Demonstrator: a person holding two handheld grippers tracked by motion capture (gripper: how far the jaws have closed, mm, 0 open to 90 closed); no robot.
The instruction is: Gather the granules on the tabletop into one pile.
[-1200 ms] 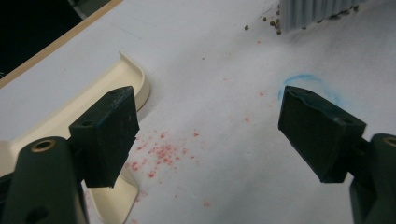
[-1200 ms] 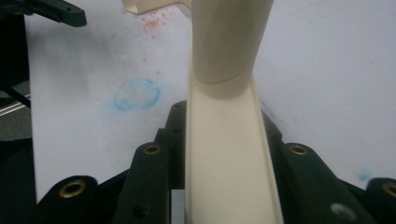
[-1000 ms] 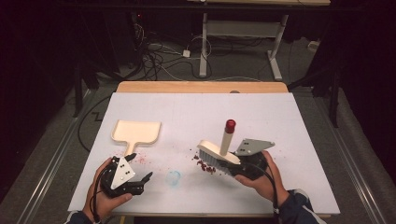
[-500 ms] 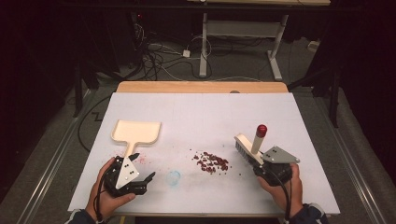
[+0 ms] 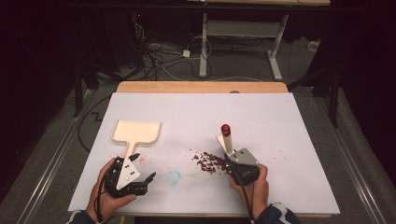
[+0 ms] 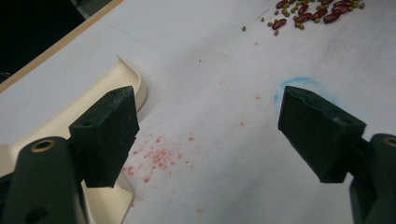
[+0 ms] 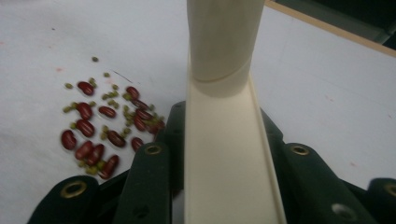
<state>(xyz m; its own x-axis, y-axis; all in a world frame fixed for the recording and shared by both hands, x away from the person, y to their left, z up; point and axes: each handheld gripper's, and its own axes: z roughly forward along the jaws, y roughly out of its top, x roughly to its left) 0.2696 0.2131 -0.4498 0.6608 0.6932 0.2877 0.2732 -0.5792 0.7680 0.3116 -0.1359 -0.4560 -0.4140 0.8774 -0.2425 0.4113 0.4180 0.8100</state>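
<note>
Two grippers work over the white table [image 5: 299, 140]. Beans [image 5: 208, 161] lie scattered beside the brush; a cream dustpan [image 5: 136, 132] sits left, beside a blue smudge [image 5: 173, 177]. Since half a second ago, the right gripper [image 5: 232, 159] has shifted left and down toward the beans. It clamps the brush [image 5: 226, 138] narrowly, red-tipped handle up. The left gripper [image 5: 145, 173] rests wide, holding nothing, near the dustpan's handle.
</note>
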